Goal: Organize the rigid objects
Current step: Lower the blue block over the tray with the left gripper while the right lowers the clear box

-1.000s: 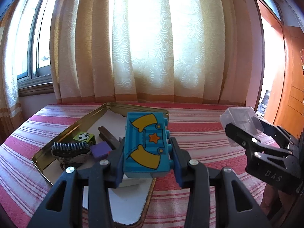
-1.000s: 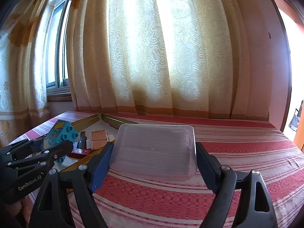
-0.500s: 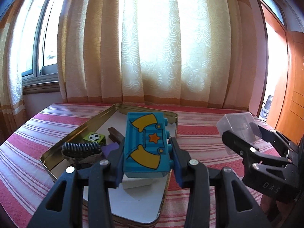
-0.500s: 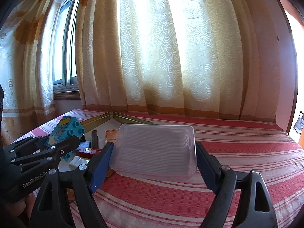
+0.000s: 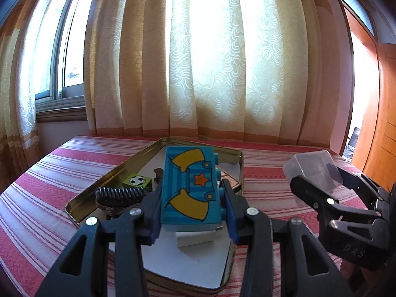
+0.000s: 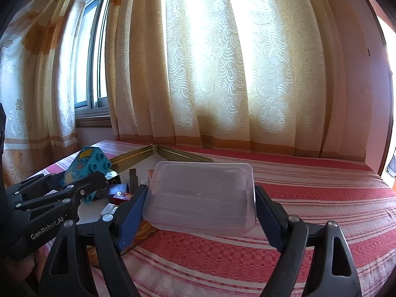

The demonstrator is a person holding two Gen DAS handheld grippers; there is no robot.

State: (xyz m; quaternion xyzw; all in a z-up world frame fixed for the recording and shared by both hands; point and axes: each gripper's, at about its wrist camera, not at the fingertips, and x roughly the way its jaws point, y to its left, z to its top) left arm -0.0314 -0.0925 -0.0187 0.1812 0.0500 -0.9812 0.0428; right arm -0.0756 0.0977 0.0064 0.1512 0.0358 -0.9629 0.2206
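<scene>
A blue toy brick (image 5: 188,173) with yellow shapes and an orange star is clamped in my left gripper (image 5: 190,195), which is shut on it above a gold tin tray (image 5: 81,203). My right gripper (image 6: 201,198) is shut on a clear plastic box (image 6: 203,173), held over the striped red cloth to the right of the tray. The left wrist view shows the right gripper (image 5: 321,180) and its clear box (image 5: 311,170) at the right. From the right wrist, the left gripper (image 6: 74,180) with the blue brick (image 6: 96,160) sits at the left.
The tin tray (image 6: 138,154) holds a green football cube (image 5: 137,182), a dark toothed brush (image 5: 121,193), a white block (image 5: 195,238), a brown piece (image 5: 158,173) and a red box (image 6: 121,193). Curtains and a window lie behind. A wooden door (image 5: 381,136) is at the right.
Both grippers have drifted a little to the left with their loads, so the tray sits further right in each view. Neither grip has changed.
</scene>
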